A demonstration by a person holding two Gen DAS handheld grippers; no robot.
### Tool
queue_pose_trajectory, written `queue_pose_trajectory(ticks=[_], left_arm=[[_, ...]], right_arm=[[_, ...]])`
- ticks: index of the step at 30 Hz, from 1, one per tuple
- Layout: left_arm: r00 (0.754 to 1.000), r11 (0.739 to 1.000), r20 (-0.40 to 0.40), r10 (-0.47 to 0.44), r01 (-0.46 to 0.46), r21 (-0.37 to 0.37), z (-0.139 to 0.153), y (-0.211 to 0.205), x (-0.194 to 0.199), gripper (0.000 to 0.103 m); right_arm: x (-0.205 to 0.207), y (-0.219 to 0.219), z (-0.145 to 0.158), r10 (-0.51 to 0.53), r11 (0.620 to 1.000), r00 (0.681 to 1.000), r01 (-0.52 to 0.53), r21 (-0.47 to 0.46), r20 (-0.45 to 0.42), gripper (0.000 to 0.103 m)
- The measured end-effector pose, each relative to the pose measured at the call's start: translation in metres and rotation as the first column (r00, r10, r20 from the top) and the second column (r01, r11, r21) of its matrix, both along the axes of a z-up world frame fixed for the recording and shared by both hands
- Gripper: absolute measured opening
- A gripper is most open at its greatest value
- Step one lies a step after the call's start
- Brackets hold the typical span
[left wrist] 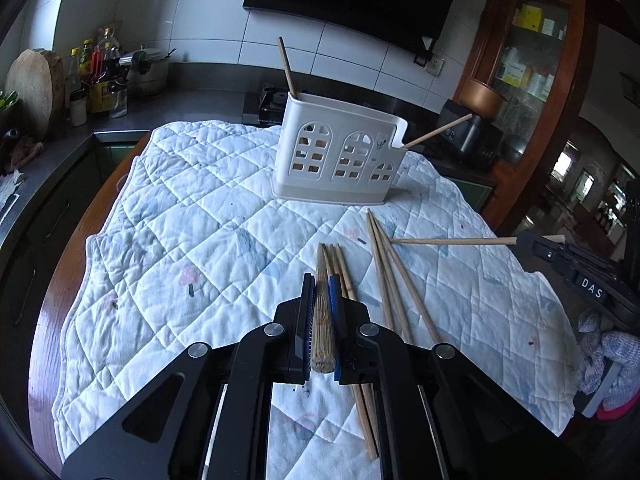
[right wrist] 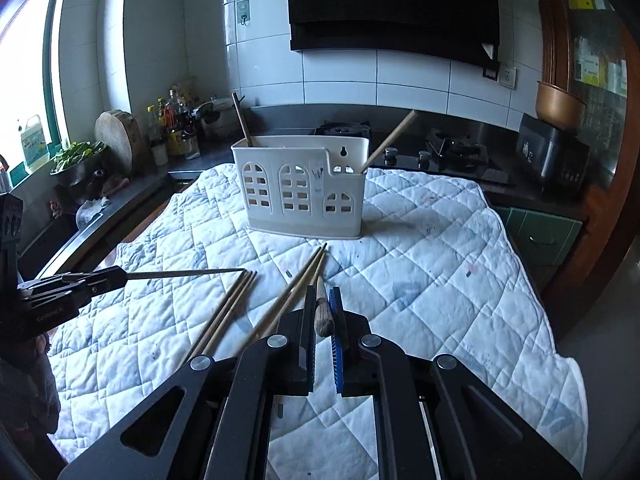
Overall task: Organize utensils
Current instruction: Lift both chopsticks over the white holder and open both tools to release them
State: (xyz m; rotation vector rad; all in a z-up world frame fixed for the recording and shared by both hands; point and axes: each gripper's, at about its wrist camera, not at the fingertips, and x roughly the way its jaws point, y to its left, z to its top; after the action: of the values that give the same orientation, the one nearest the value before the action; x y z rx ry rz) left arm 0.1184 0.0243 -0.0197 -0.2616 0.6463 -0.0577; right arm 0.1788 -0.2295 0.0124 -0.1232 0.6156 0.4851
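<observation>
The left gripper point(left wrist: 323, 292) was clamped on a single bamboo chopstick point(left wrist: 322, 320), which ran lengthwise between the jaws, its blunt end toward the camera and its tip pointing at the holder. In the right wrist view the same gripper point(right wrist: 120, 277) entered from the left edge with that chopstick point(right wrist: 184, 274) projecting level above the cloth.

The right gripper point(right wrist: 323, 300) was likewise clamped on one chopstick point(right wrist: 322, 312), held between the jaws with its tapered tip forward. In the left wrist view it appeared at the right edge point(left wrist: 520, 240), the chopstick point(left wrist: 452, 241) projecting leftward and clear of the cloth.

The white utensil holder point(left wrist: 340, 152) stood upright on the far part of the quilted cloth point(left wrist: 180, 240) covering the counter. It already contained two chopsticks: one point(left wrist: 287, 68) leaning up from its left compartment and one point(left wrist: 438, 131) slanting out over the low right-hand notch.

Loose chopsticks remained on the cloth between the grippers and the holder. One group point(left wrist: 396, 280) of about three lay fanned out just right of the left gripper, tips together and toward the holder. A second group point(left wrist: 340, 268) lay beside and under the left gripper, partly hidden by it; the exact count could not be determined.

A stove point(right wrist: 452, 148) and a cluster of bottles point(right wrist: 176, 128) occupied the kitchen worktop behind.
</observation>
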Motion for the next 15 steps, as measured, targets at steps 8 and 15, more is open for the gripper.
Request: queue_pose_trajectory(ticks=[8,15], left_arm=[[0.998,0.998,0.035,-0.055,0.055,0.003,0.031,0.003,0.016,0.006],[0.993,0.993,0.045,-0.108,0.106,0.057,0.06,-0.004,0.039,0.006]], right_arm=[[0.017,0.009,0.035,0.031,0.999,0.999,-0.031,0.018,0.016,0.007],[0.04,0.013,0.074,0.047,0.999,0.998,-0.047,-0.004,0.032,0.007]])
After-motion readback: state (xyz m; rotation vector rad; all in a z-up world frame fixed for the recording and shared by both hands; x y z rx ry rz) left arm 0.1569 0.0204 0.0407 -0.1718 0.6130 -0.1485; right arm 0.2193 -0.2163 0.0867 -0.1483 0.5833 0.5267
